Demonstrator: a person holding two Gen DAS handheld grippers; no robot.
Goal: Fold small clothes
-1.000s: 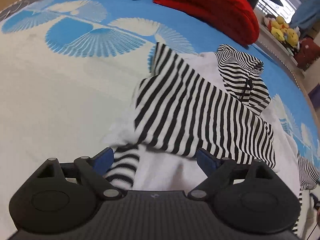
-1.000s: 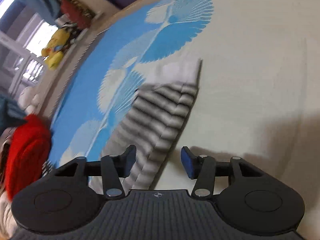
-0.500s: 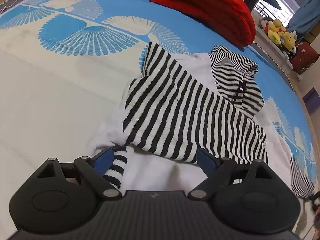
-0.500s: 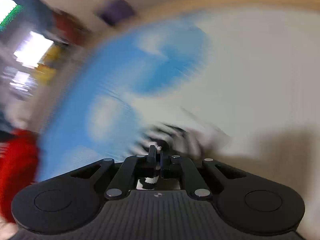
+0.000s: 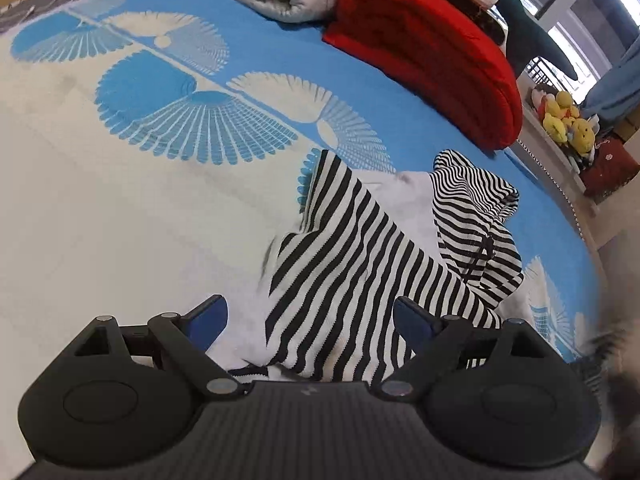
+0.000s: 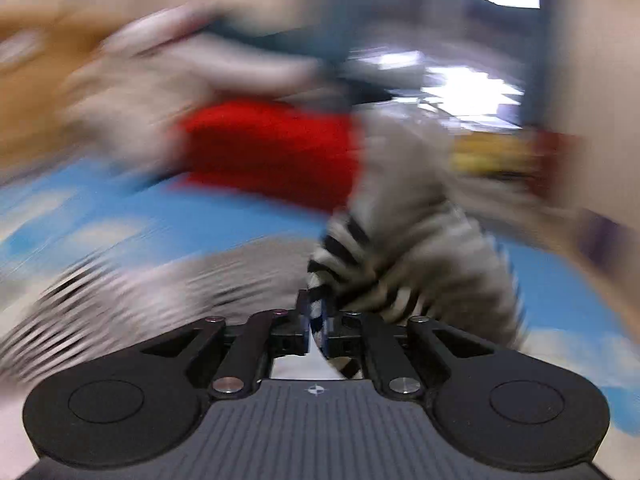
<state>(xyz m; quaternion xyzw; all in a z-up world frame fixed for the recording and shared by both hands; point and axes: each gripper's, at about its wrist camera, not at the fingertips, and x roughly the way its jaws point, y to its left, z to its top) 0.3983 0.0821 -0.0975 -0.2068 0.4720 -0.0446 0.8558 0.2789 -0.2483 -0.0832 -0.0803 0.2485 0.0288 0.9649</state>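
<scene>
— Where's the striped garment (image 5: 360,272)?
— Crumpled on the blue-and-white bedspread (image 5: 120,208), near a red folded blanket (image 5: 432,52).
— The left gripper (image 5: 310,320)?
— Fingers apart, cloth lying between them, unpinched.
— And the right gripper (image 6: 316,320)?
— Fingers clamped together on a striped fold; that view is blurred.
</scene>
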